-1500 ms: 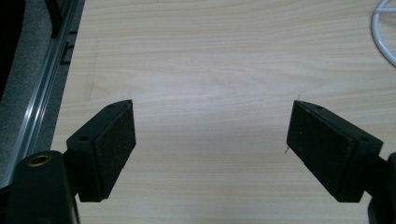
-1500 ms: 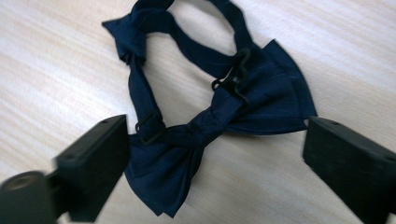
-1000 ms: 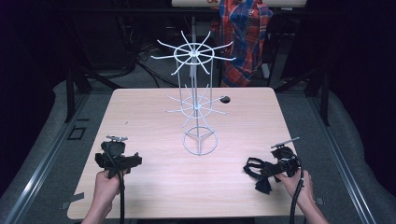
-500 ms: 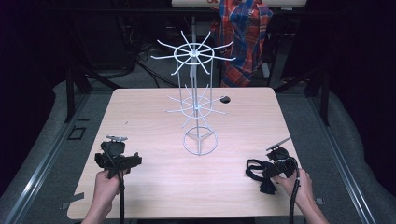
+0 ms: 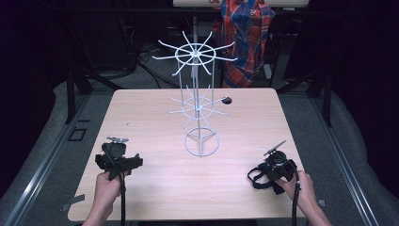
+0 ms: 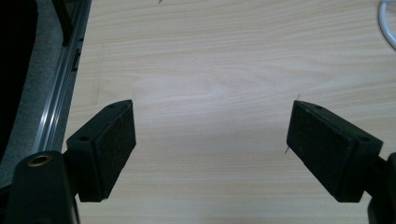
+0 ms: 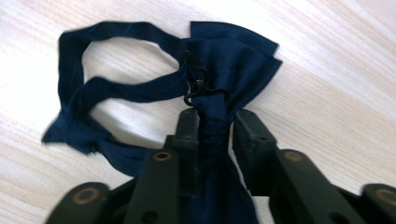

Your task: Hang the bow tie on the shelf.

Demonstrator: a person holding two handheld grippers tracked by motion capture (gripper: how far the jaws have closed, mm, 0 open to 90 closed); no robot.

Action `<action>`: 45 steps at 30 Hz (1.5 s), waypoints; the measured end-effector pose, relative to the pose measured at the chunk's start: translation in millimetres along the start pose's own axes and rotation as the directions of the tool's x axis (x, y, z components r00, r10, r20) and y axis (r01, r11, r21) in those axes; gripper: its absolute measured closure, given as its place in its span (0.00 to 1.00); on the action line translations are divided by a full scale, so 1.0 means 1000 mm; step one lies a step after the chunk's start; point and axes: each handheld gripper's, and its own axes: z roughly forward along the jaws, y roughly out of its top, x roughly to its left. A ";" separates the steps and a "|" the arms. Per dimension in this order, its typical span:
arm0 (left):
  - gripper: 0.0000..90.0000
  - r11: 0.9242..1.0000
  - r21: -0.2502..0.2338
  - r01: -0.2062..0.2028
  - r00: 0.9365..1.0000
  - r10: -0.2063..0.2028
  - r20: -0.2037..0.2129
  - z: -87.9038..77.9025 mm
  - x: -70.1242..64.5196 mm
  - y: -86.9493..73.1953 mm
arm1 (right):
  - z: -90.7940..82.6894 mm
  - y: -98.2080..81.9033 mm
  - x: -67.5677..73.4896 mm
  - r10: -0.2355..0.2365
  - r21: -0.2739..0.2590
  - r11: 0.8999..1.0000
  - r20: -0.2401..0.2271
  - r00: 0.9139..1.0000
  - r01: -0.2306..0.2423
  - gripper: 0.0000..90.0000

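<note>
The table (image 5: 155, 108) carries a white wire rack (image 5: 198, 106) standing upright at its middle. Near the table's front right corner lies a navy bow tie (image 7: 219, 60), its strap (image 7: 116, 88) looped out flat on the wood. In the right gripper view the tie's long axis runs from the jaws away toward the frame's top. The right gripper (image 7: 216, 126) has just closed, pinching the tie's middle. The left gripper (image 6: 212, 133) hangs wide apart over bare wood at front left, holding nothing.
</note>
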 end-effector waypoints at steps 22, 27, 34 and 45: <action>0.18 1.000 -0.006 0.008 1.000 -0.008 0.000 0.001 0.001 0.000 | -0.017 0.009 -0.015 0.052 -0.158 0.985 -0.127 0.990 -0.072 0.85; 0.18 1.000 -0.001 0.005 1.000 -0.005 0.004 0.001 0.001 0.000 | -0.017 0.015 -0.018 0.054 -0.180 0.980 -0.139 0.989 -0.079 0.85; 0.18 1.000 -0.001 0.008 1.000 -0.008 0.006 0.002 0.001 0.001 | -0.023 0.023 -0.020 0.062 -0.234 0.968 -0.144 0.988 -0.095 0.85; 0.18 1.000 0.001 0.006 1.000 -0.006 0.010 0.002 0.001 0.000 | -0.039 0.037 -0.019 0.031 -0.314 0.946 -0.168 0.985 -0.084 0.85</action>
